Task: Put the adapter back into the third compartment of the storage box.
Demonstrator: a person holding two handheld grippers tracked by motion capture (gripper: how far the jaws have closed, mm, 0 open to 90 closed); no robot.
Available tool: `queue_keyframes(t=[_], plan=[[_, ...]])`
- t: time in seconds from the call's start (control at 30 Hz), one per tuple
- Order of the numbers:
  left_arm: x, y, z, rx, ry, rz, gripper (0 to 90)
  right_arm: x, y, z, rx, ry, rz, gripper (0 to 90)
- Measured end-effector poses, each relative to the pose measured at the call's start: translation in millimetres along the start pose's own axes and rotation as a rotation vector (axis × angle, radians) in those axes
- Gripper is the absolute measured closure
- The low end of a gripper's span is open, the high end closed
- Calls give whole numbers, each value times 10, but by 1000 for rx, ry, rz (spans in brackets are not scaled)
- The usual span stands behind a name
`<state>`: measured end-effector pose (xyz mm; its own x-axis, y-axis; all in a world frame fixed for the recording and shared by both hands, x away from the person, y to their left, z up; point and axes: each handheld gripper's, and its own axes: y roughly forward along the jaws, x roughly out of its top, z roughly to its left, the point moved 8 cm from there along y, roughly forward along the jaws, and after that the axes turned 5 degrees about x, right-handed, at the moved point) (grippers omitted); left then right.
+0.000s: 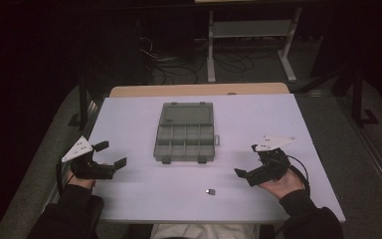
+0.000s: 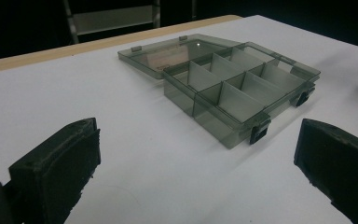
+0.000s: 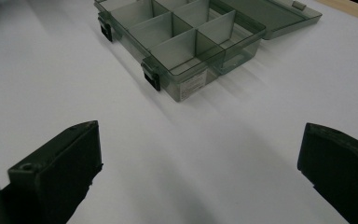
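Note:
A smoky clear plastic organiser box (image 1: 185, 138) lies open in the middle of the white table (image 1: 139, 114), its lid folded flat to the far side and its compartments empty. The box (image 2: 242, 88) has black latches on its near edge. It lies ahead in the right gripper view too, the box (image 3: 182, 42) at the top. My left gripper (image 1: 110, 154) rests open at the table's left, jaws wide apart with nothing between them. My right gripper (image 1: 246, 160) rests open at the right, also empty. A small dark part (image 1: 210, 191) lies near the front edge between them.
A wooden strip (image 1: 199, 89) borders the table's far edge. Beyond it stand a metal frame (image 1: 248, 35) and loose cables (image 1: 174, 62) on a dark floor. The person's sleeves come in at the bottom corners.

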<state>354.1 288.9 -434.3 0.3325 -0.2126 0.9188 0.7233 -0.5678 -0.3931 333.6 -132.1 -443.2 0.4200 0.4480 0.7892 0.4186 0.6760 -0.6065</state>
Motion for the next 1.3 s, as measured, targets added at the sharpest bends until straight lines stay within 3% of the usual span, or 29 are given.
queue_keyframes(t=[0.8,1.3], plan=[[4,3,-9,-4,1,-3,0,27,167,214,60,-50,58,0],[1,5,-13,-7,2,0,0,34,317,424,110,-99,105,0]])
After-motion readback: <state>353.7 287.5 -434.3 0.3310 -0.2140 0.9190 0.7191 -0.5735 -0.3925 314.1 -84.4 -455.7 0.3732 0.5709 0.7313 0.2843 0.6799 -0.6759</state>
